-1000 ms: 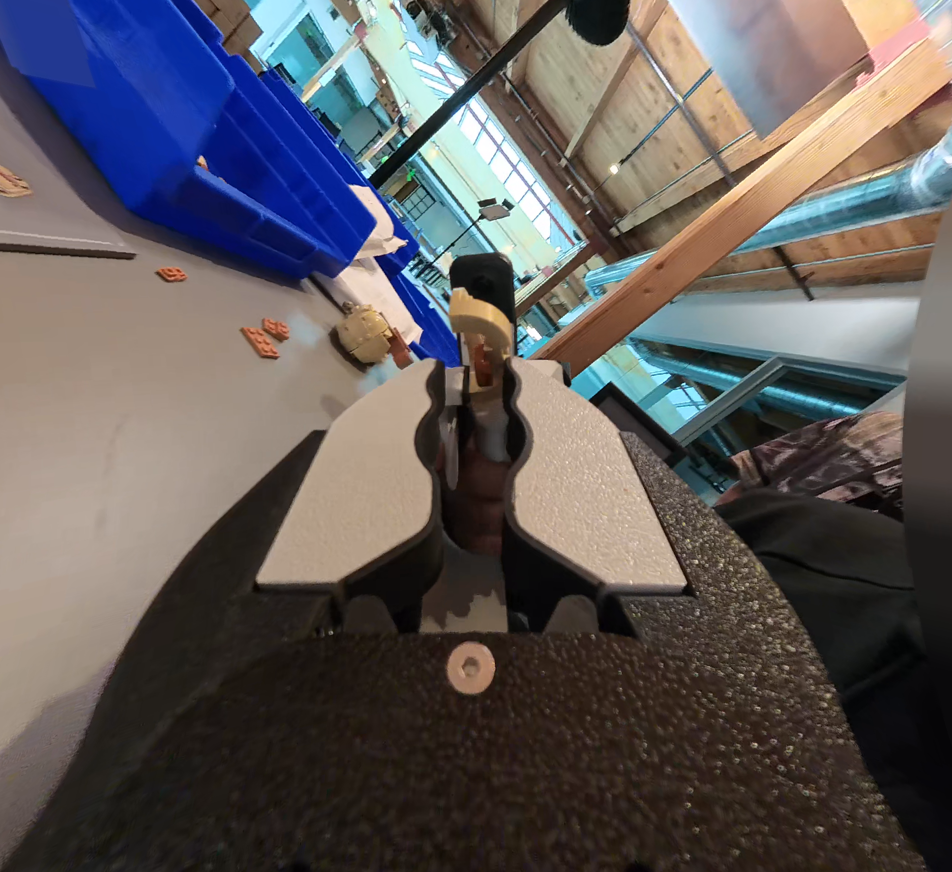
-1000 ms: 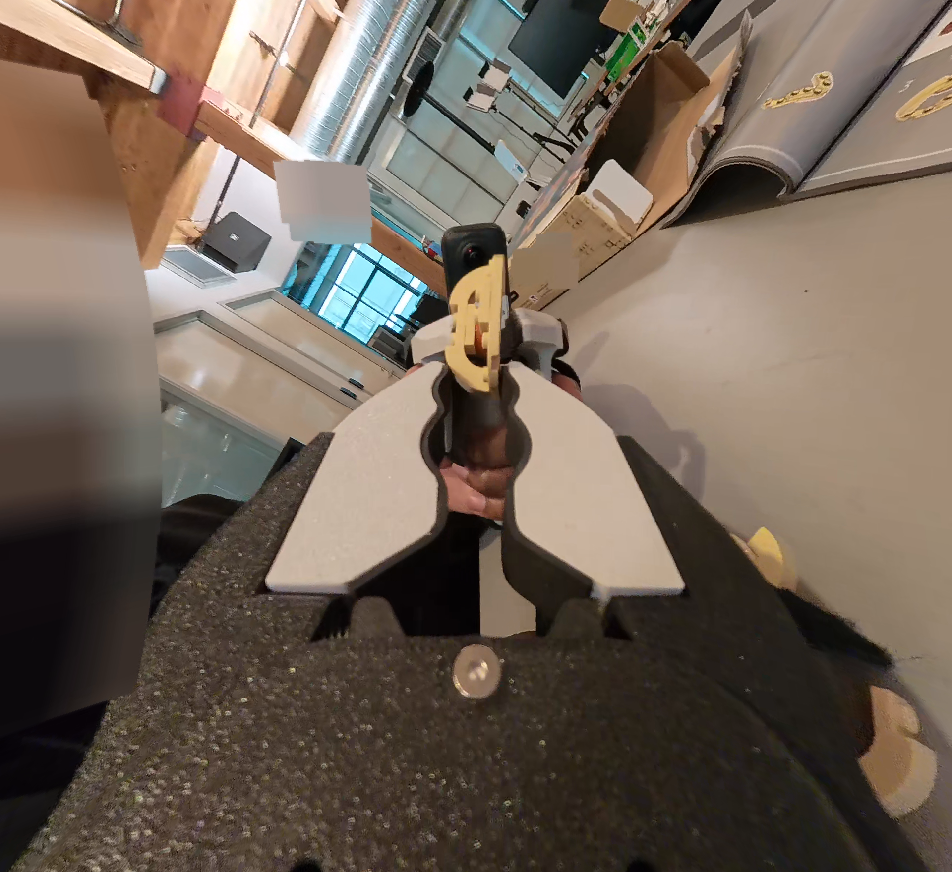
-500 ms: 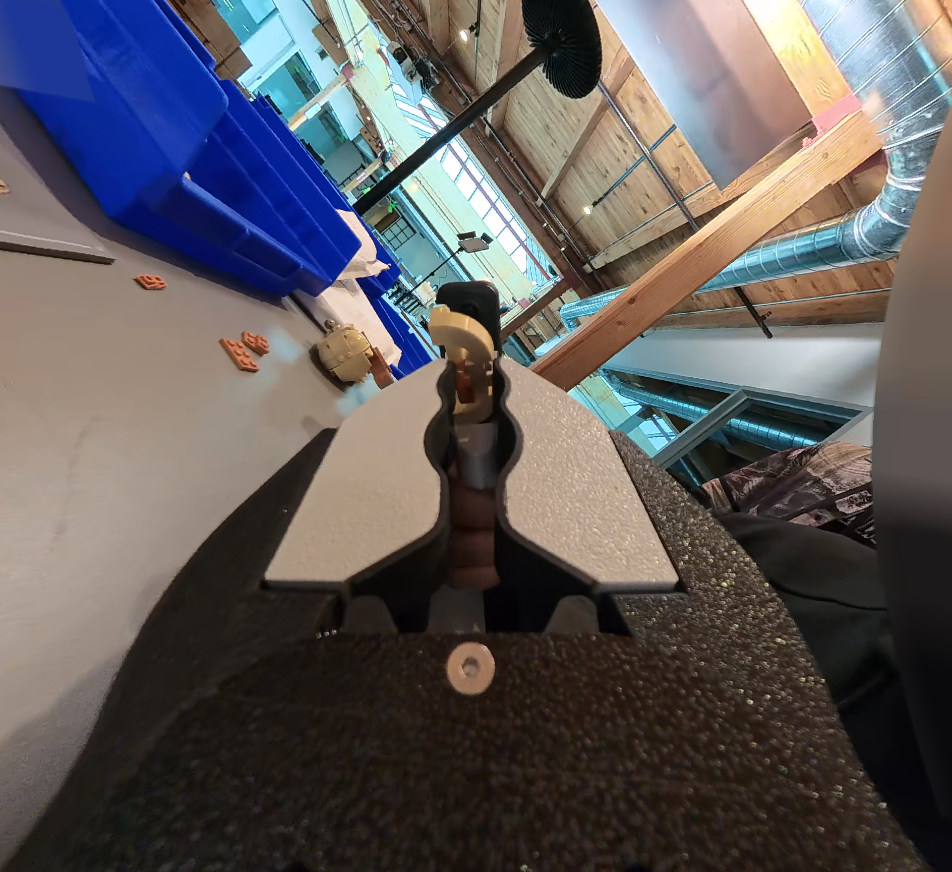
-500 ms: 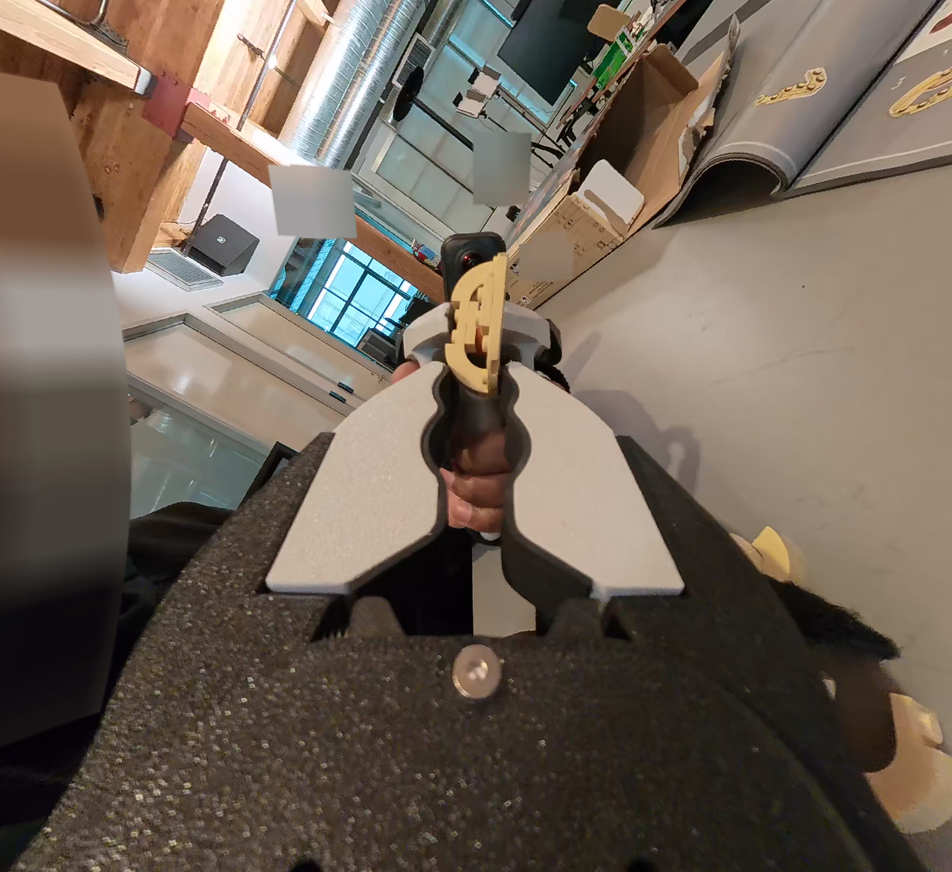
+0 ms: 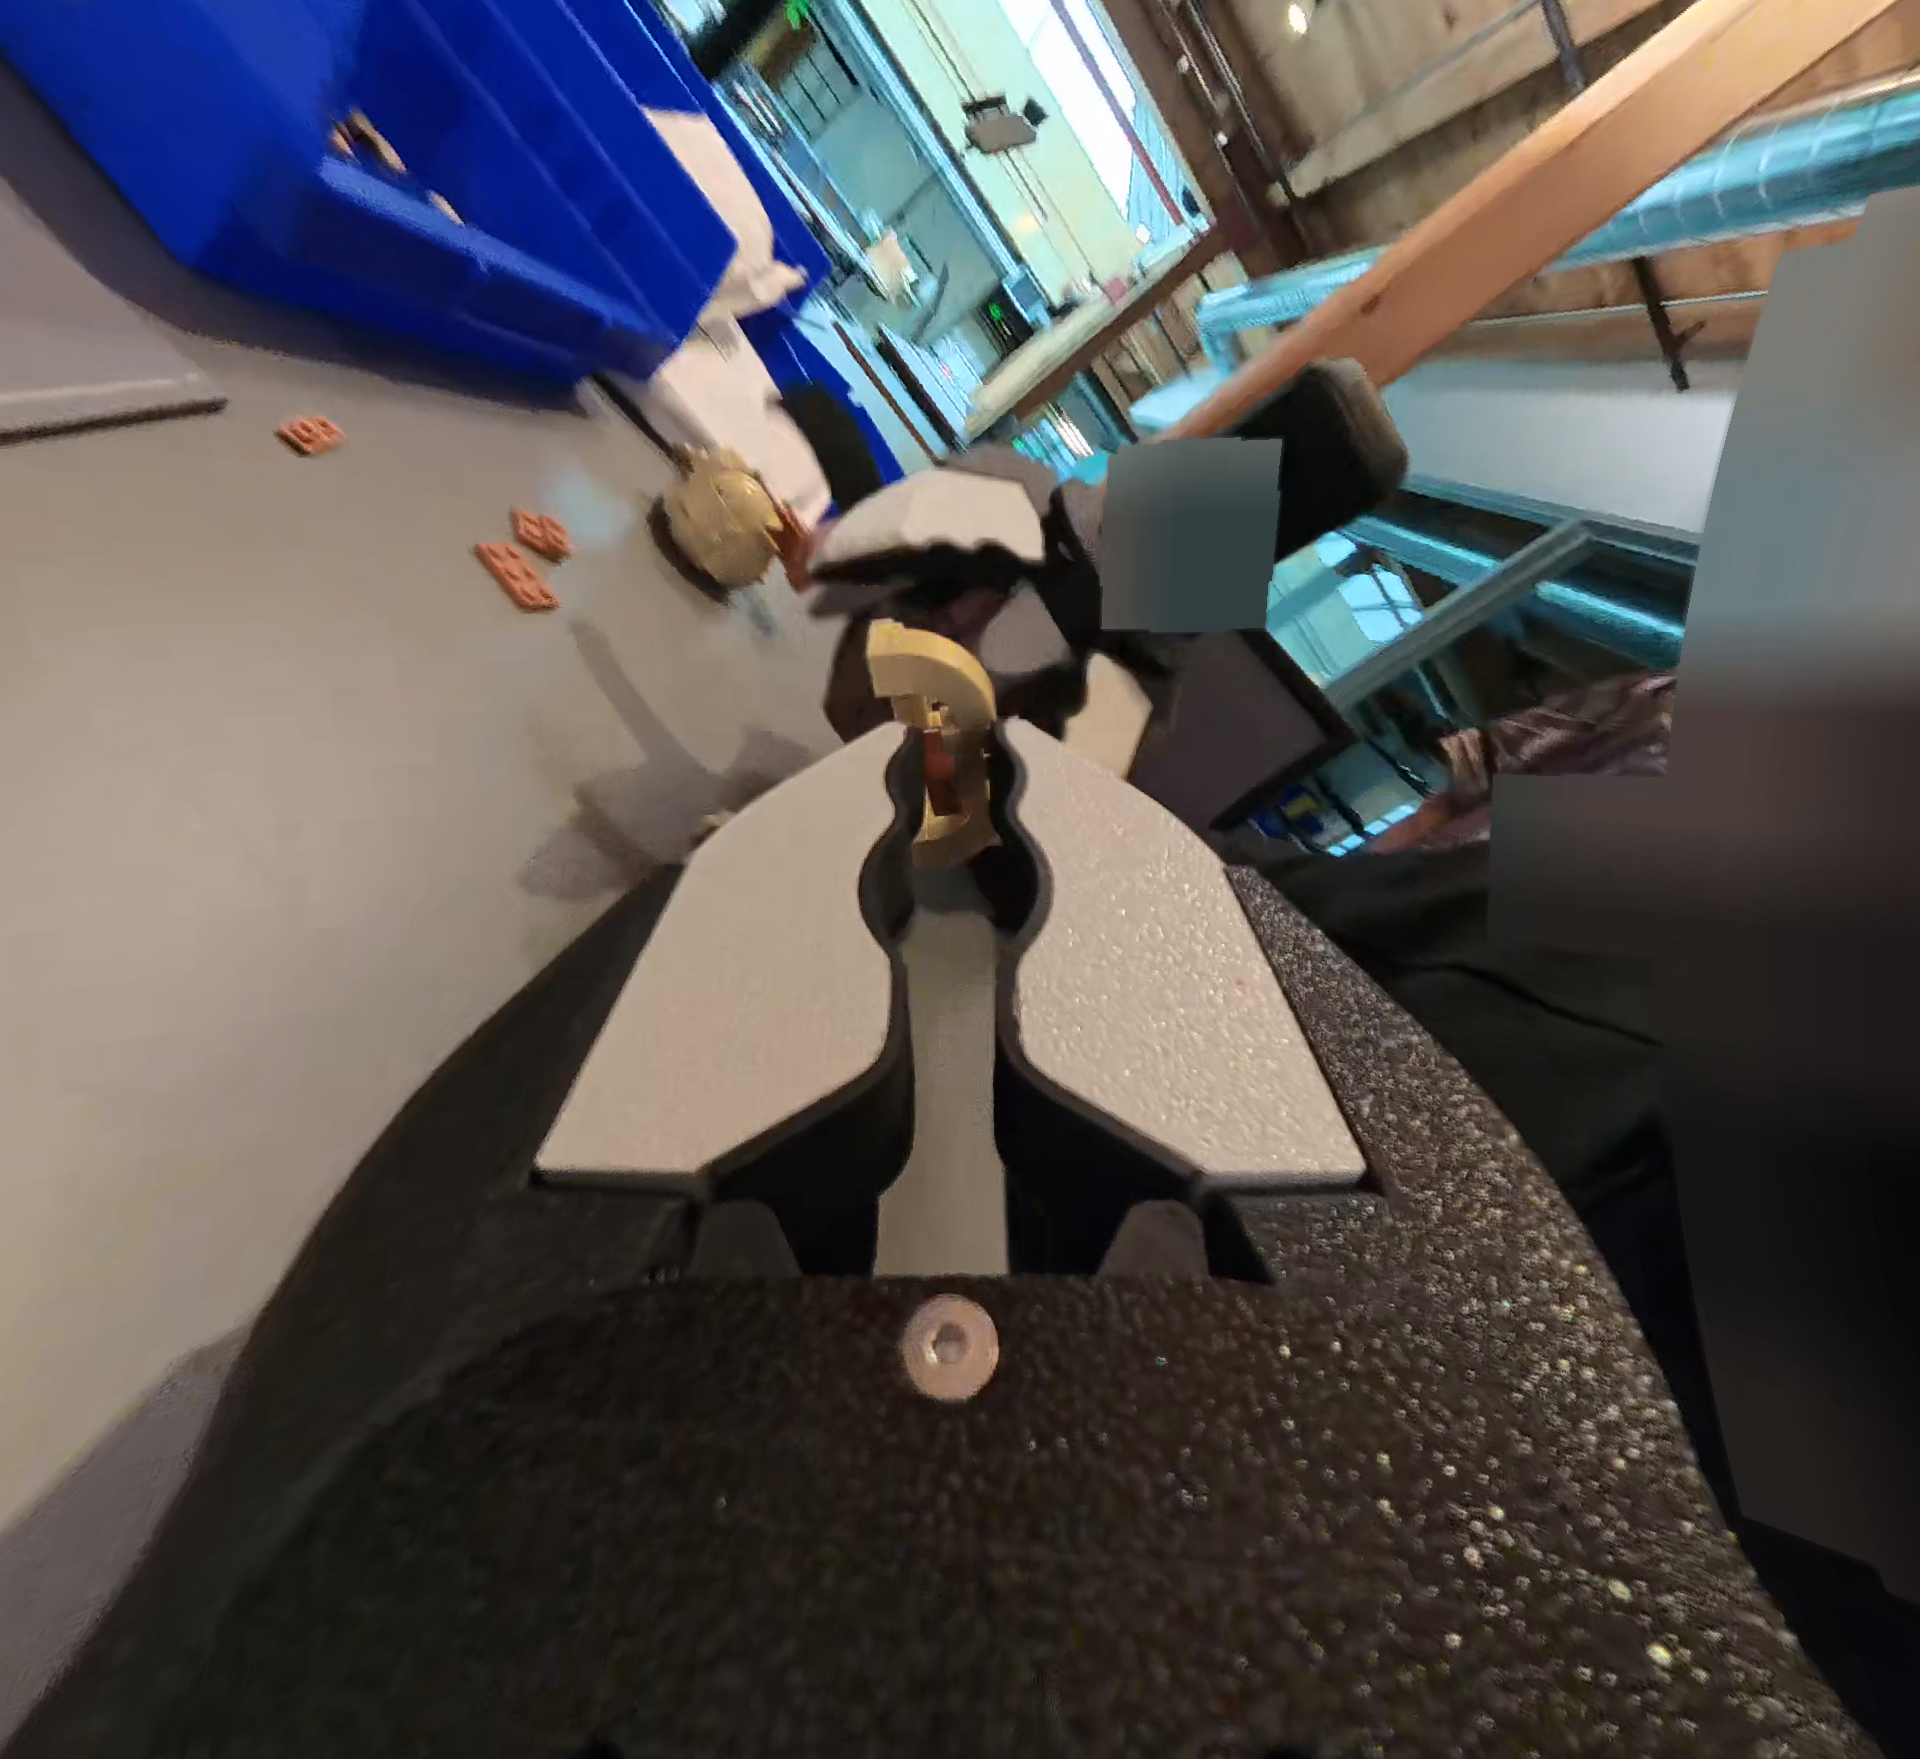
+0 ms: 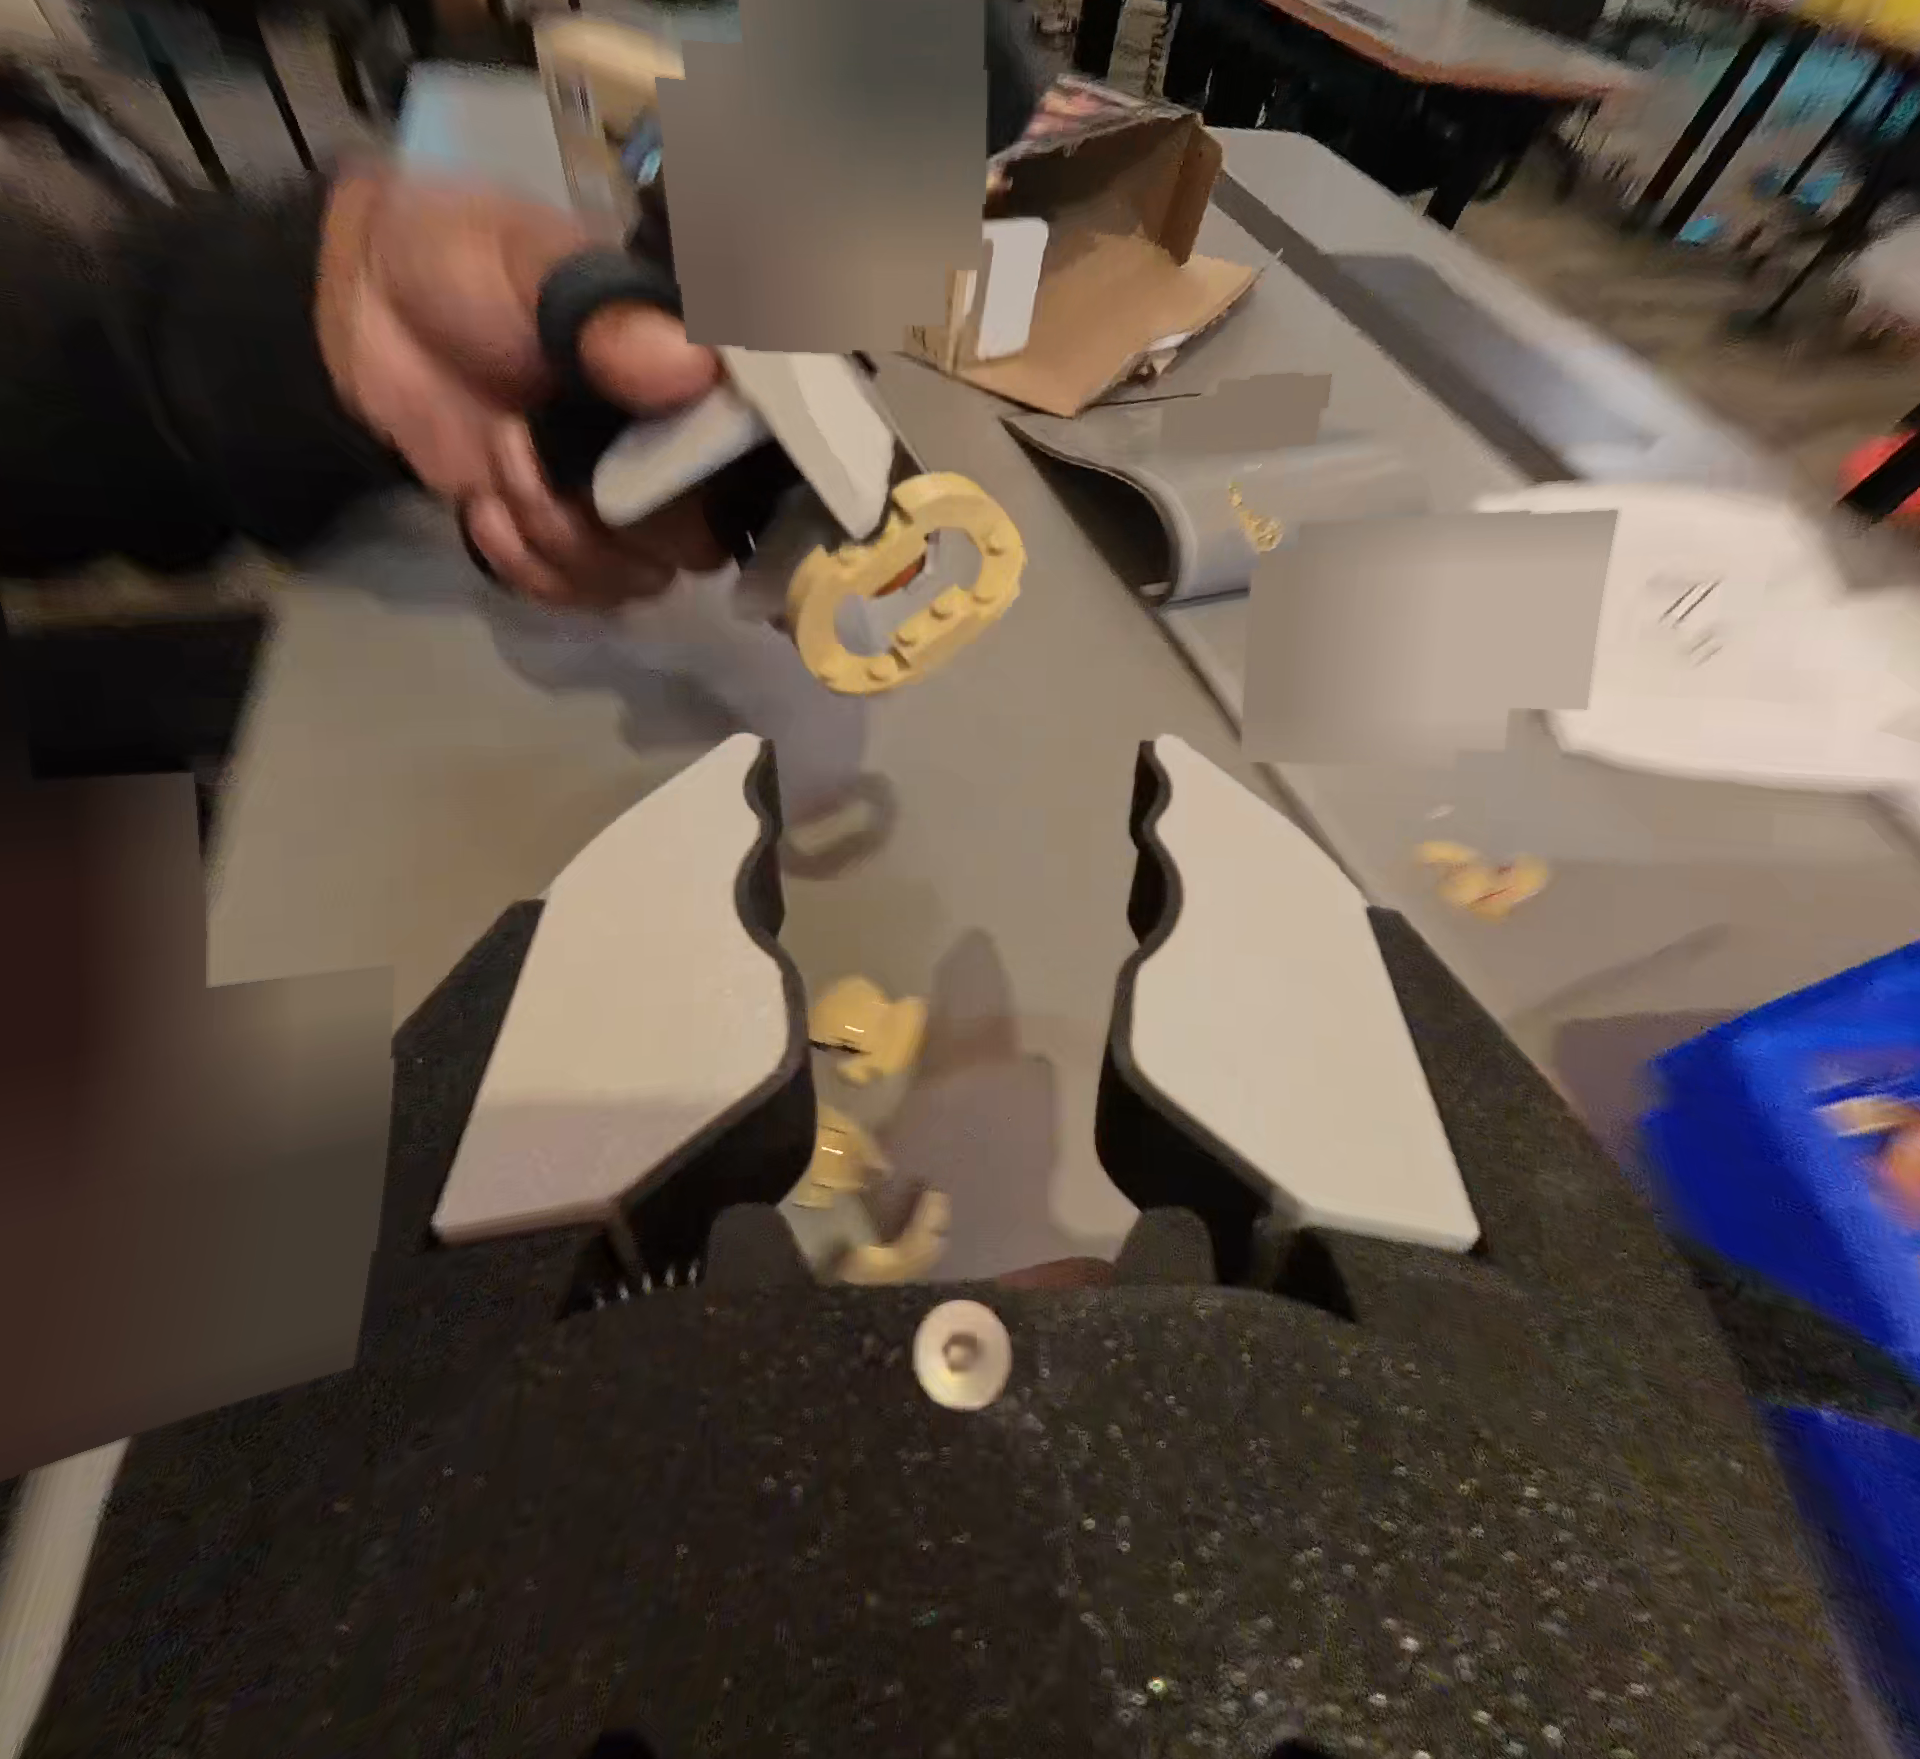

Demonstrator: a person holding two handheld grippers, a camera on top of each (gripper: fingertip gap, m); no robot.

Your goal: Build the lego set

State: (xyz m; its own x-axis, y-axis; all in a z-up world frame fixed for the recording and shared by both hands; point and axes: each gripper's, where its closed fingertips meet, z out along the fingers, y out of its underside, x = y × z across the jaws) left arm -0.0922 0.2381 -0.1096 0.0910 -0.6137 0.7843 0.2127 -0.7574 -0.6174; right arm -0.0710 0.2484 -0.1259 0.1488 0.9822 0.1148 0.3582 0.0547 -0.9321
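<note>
One edge only of the tan ring assembly sits pinched in your left gripper, held above the grey table, while your right gripper gapes empty, so any jolt could twist it loose.

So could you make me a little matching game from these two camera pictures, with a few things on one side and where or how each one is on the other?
Things:
1. tan ring-shaped lego assembly
2. right gripper
3. small reddish-brown lego plates
4. blue plastic bins

States or places:
A. lying loose on the grey table
B. open, holding nothing
C. pinched in the left gripper
D. standing along the far edge of the table

Pairs: 1-C, 2-B, 3-A, 4-D
</note>
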